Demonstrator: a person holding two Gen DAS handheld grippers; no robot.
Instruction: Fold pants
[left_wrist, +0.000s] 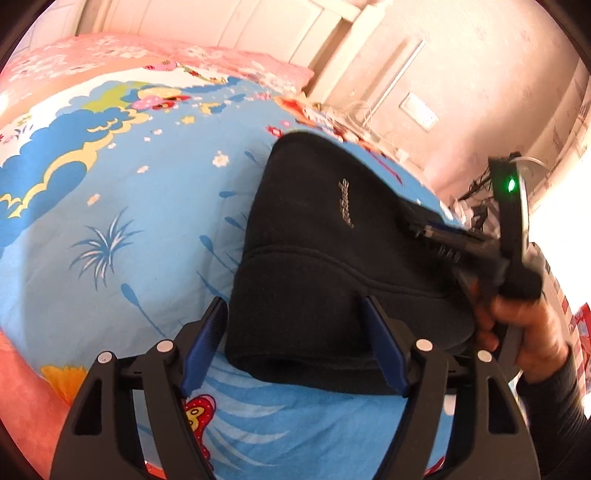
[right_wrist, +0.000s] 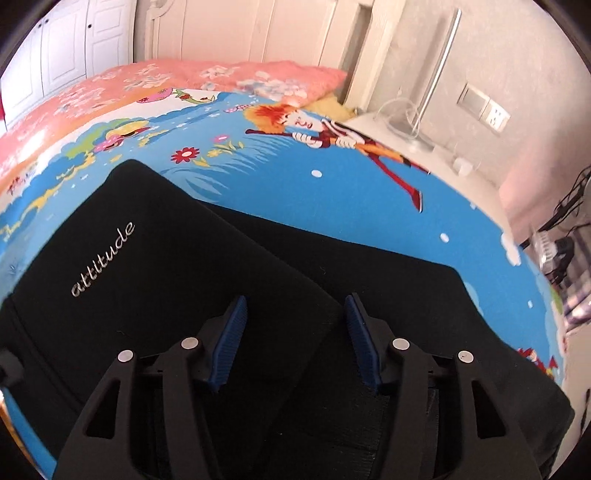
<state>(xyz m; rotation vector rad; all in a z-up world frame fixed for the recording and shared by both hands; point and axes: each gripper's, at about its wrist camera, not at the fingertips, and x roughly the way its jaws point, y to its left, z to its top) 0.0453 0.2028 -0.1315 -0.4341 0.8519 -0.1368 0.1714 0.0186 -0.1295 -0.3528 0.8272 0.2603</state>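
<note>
The black pants (right_wrist: 207, 258), folded into a thick stack with the silver word "attitude" (right_wrist: 103, 258) on top, lie on the bed's blue cartoon sheet (left_wrist: 122, 206), toward its right edge. The left claw (left_wrist: 295, 325) stands open at the near left corner of the stack, its left pad (left_wrist: 207, 339) beside the fabric edge and its right pad over the cloth, gripping nothing. The right claw (right_wrist: 295, 321) hovers half open above the pants' near right part, held by a hand (left_wrist: 532, 328)
</note>
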